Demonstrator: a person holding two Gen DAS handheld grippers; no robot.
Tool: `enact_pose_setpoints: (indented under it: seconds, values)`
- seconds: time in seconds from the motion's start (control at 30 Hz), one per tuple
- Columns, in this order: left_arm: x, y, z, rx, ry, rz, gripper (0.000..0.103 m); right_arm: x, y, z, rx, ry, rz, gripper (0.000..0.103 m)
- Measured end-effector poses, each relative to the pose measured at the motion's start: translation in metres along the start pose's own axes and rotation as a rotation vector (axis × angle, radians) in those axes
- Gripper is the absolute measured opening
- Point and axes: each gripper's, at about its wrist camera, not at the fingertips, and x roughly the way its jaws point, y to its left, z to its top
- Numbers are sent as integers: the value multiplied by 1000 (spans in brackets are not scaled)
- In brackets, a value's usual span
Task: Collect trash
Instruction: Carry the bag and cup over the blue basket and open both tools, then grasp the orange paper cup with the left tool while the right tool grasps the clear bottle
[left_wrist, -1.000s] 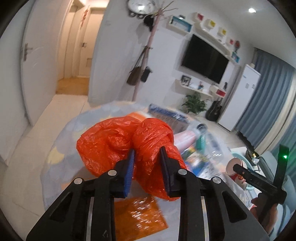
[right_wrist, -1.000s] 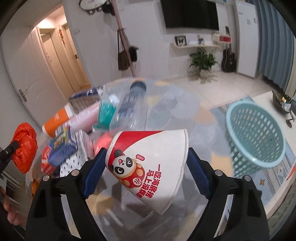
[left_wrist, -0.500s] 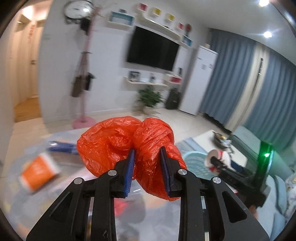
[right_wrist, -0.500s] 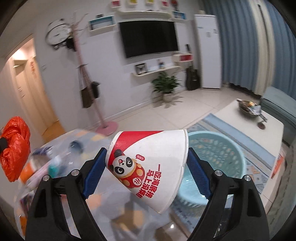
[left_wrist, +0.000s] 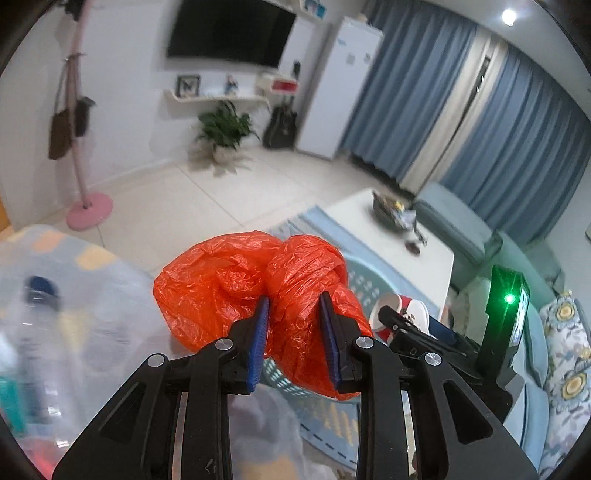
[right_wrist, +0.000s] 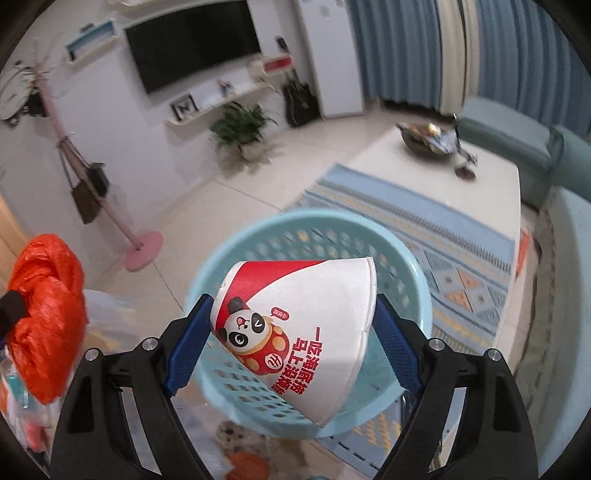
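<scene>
The left gripper (left_wrist: 293, 334) is clamped on a crumpled orange plastic bag (left_wrist: 236, 288): its blue-padded fingers (left_wrist: 258, 339) stand narrow, pinching a twisted fold of the film between them, while most of the bag bulges out ahead of and to the left of the tips, with a lobe hanging past the right finger. In the right wrist view the same bag shows at the left edge, partly cut off by the frame.

The right gripper (right_wrist: 291, 332) holds a white paper bowl with a red band, a panda picture and red lettering (right_wrist: 295, 332). Its fingers (right_wrist: 184, 343) stand wide apart, one pad against each side of the bowl, which lies tilted on its side with its rim toward the right finger. The bowl hangs in front of a round light-blue perforated plastic basket (right_wrist: 406, 258) standing on a patterned blue rug (right_wrist: 461, 243); whether it is above the opening or short of it is hard to judge through the fisheye.

In the left wrist view the basket is mostly hidden behind the bag and the fingers, only slivers of its lattice showing. The right gripper and the bowl appear there at the lower right, largely covered by the left gripper's own frame. A clear plastic bottle with a dark cap (left_wrist: 40, 306) lies blurred at the left on a glass-topped table (left_wrist: 110, 280), along with other smeared items too indistinct to name.
</scene>
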Motion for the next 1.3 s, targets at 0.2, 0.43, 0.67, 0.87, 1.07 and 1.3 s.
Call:
enact_pose_setpoints:
  seconds: [0.2, 0.43, 0.67, 0.87, 1.07, 1.3]
  values:
    - [54, -11, -8, 34, 87, -13, 39, 27, -22, -7, 34, 78, -33, 82]
    - [52, -27, 3, 31, 57, -22, 67, 19, -36, -5, 47, 61, -40, 83]
    - [8, -34, 5, 19, -36, -10, 82, -4, -30, -2, 9, 0, -45, 90]
    - [-47, -29, -3, 21, -122, 27, 84, -27, -20, -5, -6, -28, 2, 90]
    - [-117, -15, -22, -3, -236, 73, 84, -81, 30, -12, -106, -127, 99, 90]
    - [-200, 27, -48, -65, -342, 171, 84, -138, 98, -32, -248, -228, 216, 90]
